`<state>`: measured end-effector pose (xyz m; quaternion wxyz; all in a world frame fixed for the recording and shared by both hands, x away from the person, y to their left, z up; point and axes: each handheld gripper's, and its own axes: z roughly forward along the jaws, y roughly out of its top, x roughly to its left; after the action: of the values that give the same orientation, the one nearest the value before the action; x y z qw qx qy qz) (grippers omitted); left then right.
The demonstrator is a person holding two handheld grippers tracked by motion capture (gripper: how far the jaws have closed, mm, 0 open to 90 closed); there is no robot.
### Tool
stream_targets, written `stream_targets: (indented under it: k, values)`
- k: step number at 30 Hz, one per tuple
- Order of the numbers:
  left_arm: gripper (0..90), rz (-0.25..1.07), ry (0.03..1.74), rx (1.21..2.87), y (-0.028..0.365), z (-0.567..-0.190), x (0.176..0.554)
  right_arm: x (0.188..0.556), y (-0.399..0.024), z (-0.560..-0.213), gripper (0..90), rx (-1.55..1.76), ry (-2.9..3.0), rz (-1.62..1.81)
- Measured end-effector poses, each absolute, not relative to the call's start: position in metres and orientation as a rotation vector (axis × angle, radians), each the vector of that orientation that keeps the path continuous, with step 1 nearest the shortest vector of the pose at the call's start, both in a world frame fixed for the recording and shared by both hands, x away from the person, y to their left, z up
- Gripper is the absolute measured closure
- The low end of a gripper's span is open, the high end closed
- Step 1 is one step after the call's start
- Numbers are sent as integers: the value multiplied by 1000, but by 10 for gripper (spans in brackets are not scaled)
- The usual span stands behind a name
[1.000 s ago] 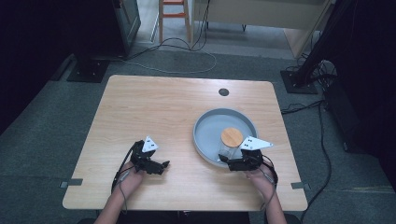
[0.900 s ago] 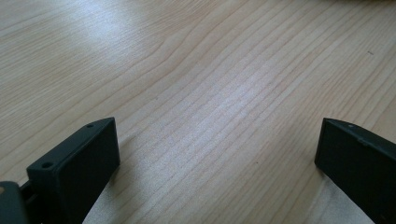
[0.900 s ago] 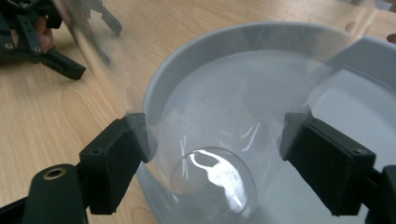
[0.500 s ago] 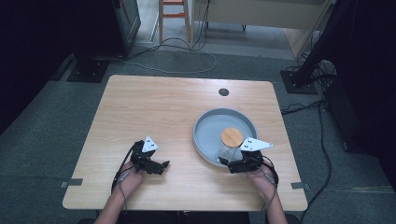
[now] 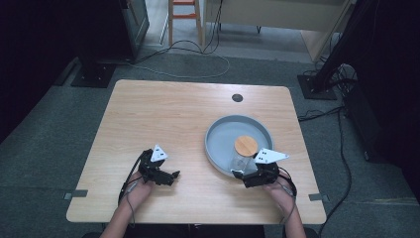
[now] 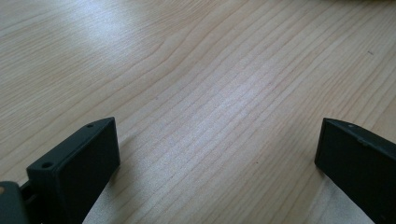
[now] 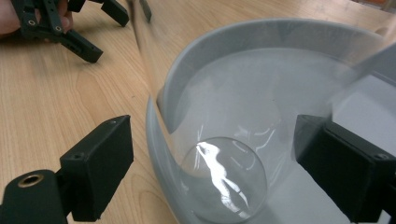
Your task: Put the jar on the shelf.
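The glass jar (image 5: 242, 156) with its round wooden lid (image 5: 246, 145) stood upright inside the grey tray (image 5: 218, 130), on the near right part of its floor, close to the rim nearest me. In the right gripper view its clear wall (image 7: 219, 154) rose between my two black jaws with a gap showing on each side. My right gripper (image 5: 241, 173) had just been opening, its jaws part-spread around the jar without pressing on it, so I read this as a release, the jar already set down.

To finish that well, I judged I should let the jaws go a little wider and then draw the gripper straight back toward myself, level and slow, so neither jaw would catch the glass and tip it. The left jaw sat outside the tray's rim and the right one over its floor, so a sideways pull would have dragged against the rim; straight back was the safe line.

My left gripper (image 5: 166, 177) rested on the desk (image 5: 163, 114) well apart from the tray, jaws wide with only bare wood between them. The tray lay on the right half of the desk, near its front and right edges, so room behind my right hand was short. The left half and far side were open wood, apart from a small dark grommet (image 5: 237, 97) near the far edge.
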<state>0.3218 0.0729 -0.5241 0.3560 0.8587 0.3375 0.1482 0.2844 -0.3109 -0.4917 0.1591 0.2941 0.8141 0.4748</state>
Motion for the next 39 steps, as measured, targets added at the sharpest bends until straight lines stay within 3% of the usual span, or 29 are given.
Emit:
stream_targets:
  k: [39]
  values:
    - [0, 383, 872, 2217, 73, -524, 322, 280, -324, -493, 113, 816, 2329, 1371]
